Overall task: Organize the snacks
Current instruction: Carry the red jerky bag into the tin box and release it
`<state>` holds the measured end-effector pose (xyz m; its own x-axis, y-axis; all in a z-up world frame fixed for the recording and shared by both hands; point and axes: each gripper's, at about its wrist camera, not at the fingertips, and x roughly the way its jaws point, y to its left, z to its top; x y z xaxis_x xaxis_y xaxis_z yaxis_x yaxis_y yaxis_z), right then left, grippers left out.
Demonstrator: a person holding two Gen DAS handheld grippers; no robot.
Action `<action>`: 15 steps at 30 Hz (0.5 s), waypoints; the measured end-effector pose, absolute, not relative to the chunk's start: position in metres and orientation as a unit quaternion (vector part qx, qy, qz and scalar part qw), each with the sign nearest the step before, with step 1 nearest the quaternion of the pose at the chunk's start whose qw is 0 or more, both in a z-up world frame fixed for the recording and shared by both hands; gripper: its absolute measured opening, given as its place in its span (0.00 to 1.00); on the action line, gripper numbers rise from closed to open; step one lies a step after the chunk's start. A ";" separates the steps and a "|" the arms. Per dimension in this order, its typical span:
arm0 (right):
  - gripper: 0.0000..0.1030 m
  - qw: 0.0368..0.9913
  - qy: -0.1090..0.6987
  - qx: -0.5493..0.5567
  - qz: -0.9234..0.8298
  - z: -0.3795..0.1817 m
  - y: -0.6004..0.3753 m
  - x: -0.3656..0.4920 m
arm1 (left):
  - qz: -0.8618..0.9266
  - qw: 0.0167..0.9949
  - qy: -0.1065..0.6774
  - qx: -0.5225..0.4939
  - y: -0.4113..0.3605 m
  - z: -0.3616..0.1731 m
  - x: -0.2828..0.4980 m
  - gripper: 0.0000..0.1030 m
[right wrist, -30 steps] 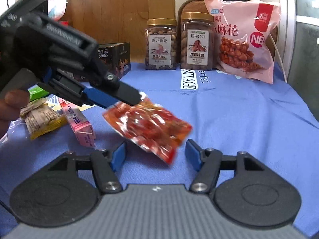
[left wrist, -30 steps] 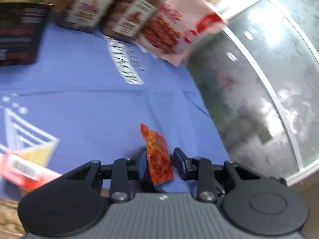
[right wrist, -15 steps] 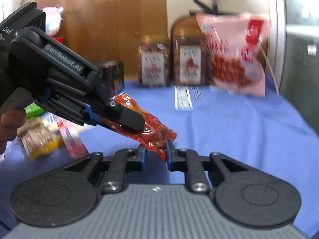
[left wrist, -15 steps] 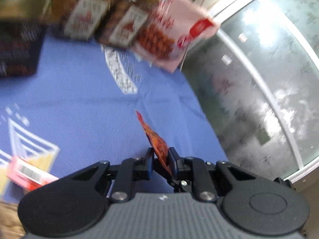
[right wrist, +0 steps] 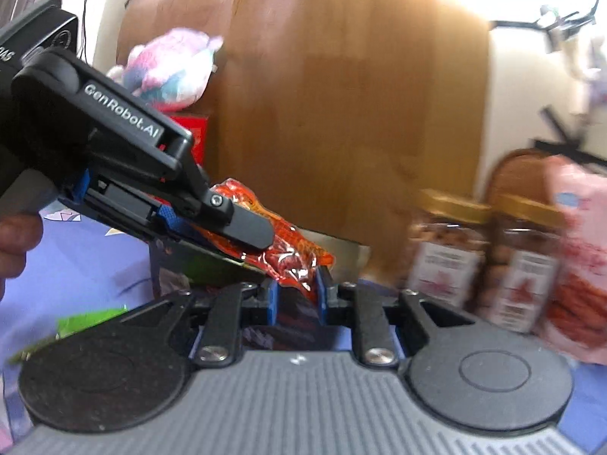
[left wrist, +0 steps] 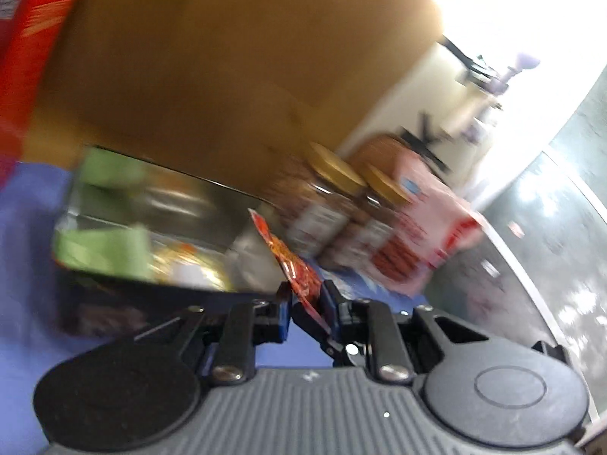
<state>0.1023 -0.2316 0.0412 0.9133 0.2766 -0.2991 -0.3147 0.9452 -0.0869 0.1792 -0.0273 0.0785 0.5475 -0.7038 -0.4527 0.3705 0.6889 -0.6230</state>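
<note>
Left gripper [left wrist: 306, 299] and right gripper [right wrist: 295, 288], fingers both clamped on red snack packet [right wrist: 282, 250]

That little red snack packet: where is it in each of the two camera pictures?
Left wrist view: the red snack packet stands edge-on at lower centre, pinched in the left gripper.
Right wrist view: it lies broadside at centre, held by both the left gripper and the right gripper.
Shared landmark: two gold-lidded jars.
</note>
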 end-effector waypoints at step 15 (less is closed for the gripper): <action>0.45 0.949 0.216 0.073 0.217 0.037 -0.237 0.065 | -0.214 0.913 0.309 -0.157 0.006 0.072 0.163 0.45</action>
